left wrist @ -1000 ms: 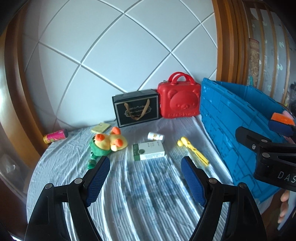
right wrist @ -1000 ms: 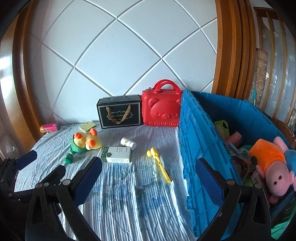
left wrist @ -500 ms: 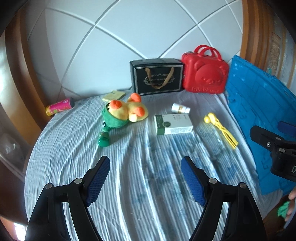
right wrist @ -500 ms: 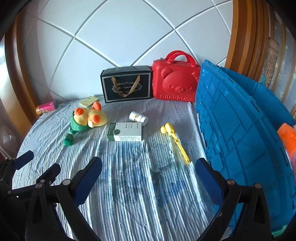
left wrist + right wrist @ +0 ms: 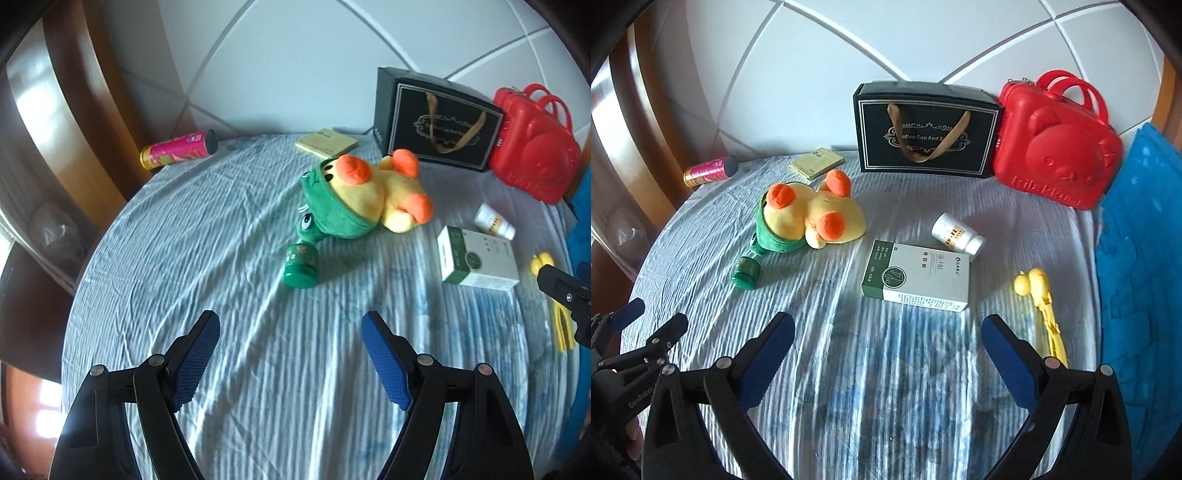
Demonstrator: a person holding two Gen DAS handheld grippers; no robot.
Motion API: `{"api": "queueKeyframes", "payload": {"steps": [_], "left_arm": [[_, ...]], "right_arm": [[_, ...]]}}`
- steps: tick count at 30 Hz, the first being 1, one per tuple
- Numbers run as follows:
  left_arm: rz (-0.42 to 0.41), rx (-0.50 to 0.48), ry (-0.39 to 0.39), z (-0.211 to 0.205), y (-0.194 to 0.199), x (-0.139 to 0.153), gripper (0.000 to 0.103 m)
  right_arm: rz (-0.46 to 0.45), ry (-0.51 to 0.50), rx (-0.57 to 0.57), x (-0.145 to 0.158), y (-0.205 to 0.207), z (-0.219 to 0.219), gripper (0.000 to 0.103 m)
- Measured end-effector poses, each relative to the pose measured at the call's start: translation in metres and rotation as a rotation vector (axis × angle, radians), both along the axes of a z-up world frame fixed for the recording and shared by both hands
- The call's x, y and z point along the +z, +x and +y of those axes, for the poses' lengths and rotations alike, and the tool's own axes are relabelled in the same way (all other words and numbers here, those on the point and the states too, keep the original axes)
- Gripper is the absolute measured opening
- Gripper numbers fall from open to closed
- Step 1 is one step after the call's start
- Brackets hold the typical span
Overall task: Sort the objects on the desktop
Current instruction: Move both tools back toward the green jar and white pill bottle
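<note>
Both grippers empty above a counter (image 5: 849,406) draped in pale blue-and-white striped, wrinkled cloth. Left gripper (image 5: 290,332): jaws wide, nothing between the blue pads, aimed at the cloth short of a small green cylindrical stamp-like toy (image 5: 300,266). Right gripper (image 5: 886,334): jaws wide too, nothing held, hanging just short of a flat white-and-green cardboard box (image 5: 918,277).

Near the middle of the counter, on its side: a yellow plush duck with orange feet and a green hood (image 5: 805,218), the green toy just beside its hood. Touching the box's far corner: a small white pill bottle lying down (image 5: 956,233). Right of the box, apart from it: a yellow plastic duck-headed clip (image 5: 1039,306).

Along the back, against the white panelled wall: a black gift bag with gold ribbon handles (image 5: 925,131), touching a red hard-shell bear-face case (image 5: 1056,162). Further left: a flat yellow-green packet (image 5: 817,163) and a pink cylindrical can on its side (image 5: 709,171). At the right edge: a blue plastic crate wall (image 5: 1137,258).
</note>
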State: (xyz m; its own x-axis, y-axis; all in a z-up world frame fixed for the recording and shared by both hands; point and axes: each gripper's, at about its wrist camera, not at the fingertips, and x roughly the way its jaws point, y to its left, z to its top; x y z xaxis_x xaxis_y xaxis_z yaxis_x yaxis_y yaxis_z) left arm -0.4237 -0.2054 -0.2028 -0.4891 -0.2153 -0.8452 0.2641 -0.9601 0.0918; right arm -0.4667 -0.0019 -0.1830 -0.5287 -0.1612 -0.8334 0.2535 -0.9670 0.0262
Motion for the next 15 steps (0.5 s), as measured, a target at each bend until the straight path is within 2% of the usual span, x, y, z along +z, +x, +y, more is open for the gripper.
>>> {"api": "queueKeyframes", "payload": {"steps": [6,11,15], "left_arm": [[-0.077,0.017,0.003,-0.021,-0.058,-0.046,0.079],[-0.123,0.028,0.007,-0.030,-0.099,-0.081,0.079],[-0.173,0.050,0.018,-0.030,-0.122,-0.107,0.079]], "right_arm": [[-0.082,0.032,-0.051,-0.047,-0.064,0.014,0.103],[-0.075,0.070,-0.119,-0.064,-0.116,0.050,0.103],[-0.078,0.096,-0.117,-0.082,-0.153,0.071,0.103]]}}
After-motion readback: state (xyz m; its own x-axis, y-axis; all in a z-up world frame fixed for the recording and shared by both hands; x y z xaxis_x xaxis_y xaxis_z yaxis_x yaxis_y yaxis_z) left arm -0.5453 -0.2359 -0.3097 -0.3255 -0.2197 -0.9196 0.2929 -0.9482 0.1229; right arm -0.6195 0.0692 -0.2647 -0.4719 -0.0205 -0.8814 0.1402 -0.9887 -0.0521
